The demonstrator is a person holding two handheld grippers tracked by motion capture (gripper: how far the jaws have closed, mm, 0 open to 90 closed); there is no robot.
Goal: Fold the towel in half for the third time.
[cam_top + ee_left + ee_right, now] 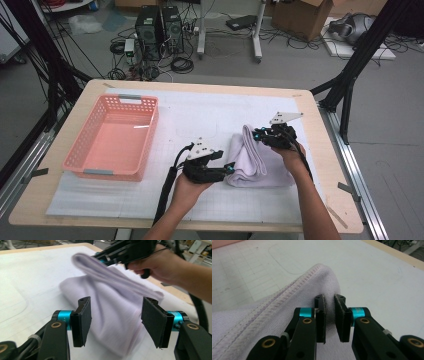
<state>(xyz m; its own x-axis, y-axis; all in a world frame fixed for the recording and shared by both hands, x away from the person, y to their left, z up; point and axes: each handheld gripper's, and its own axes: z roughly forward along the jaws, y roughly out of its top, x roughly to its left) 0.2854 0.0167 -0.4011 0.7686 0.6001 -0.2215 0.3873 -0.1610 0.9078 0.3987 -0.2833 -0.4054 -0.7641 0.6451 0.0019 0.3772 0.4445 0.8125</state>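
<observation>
Both grippers work at a folded lilac towel [257, 162] lying toward the right edge of the table [320, 165], on its white gridded mat [200, 120]. Right gripper [256, 134] is clamped on a raised fold of the towel: in the right gripper view its pads [321, 315] stand close together with the hemmed cloth pinched between them, the stitched edge running off to the lower left. Its hand [290, 152] reaches in from the right side, wrist bent so the jaws point toward the table's left. Left gripper [229, 167] is released; its jaws stand well apart (in the left gripper view the towel's near end lies between the pads [85, 320] without either pressing on it). Its hand [192, 182] comes up from the near edge, jaws pointing right and held low at the towel's near-left corner.

A pink plastic basket [80, 160] sits near the left edge, well apart from the towel, with bare mat between them and more toward the far edge. No readable writing can be made out.
</observation>
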